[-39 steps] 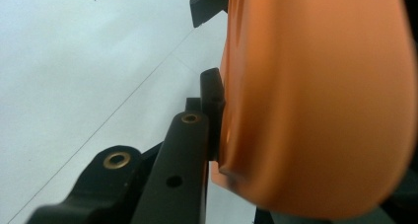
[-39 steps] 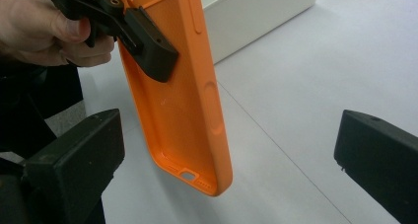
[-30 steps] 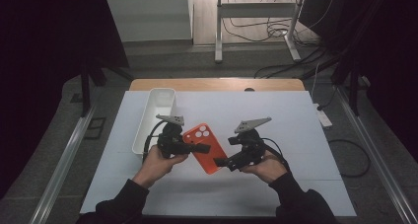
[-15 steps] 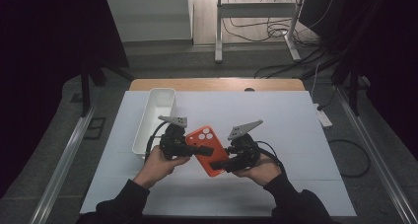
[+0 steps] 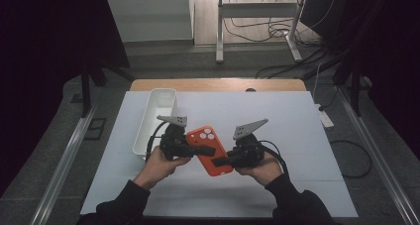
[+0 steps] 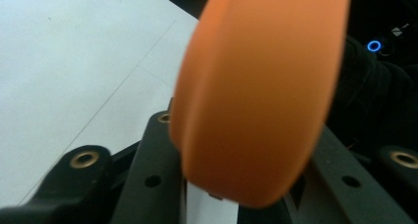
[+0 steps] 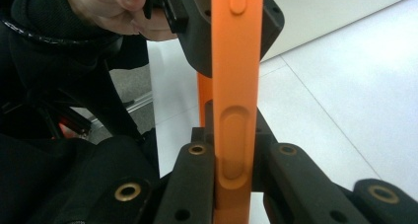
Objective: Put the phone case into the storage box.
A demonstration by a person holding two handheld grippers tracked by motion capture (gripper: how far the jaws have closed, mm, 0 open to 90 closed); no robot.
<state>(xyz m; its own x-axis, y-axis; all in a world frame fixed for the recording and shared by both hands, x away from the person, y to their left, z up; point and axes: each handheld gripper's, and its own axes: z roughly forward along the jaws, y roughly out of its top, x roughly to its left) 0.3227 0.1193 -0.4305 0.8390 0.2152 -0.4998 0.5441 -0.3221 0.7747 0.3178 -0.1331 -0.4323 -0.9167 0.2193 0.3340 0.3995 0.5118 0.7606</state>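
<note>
Right gripper (image 7: 235, 184) clamped on orange phone case (image 7: 235, 86)

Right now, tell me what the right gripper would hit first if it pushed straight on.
The right gripper is shut on the orange phone case; straight ahead it would likely meet the left gripper first.

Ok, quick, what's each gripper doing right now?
Left gripper: jaws either side of the orange phone case, just been opening; grip can't be confirmed.
Right gripper: just closed, shut on the phone case's edge.
</note>
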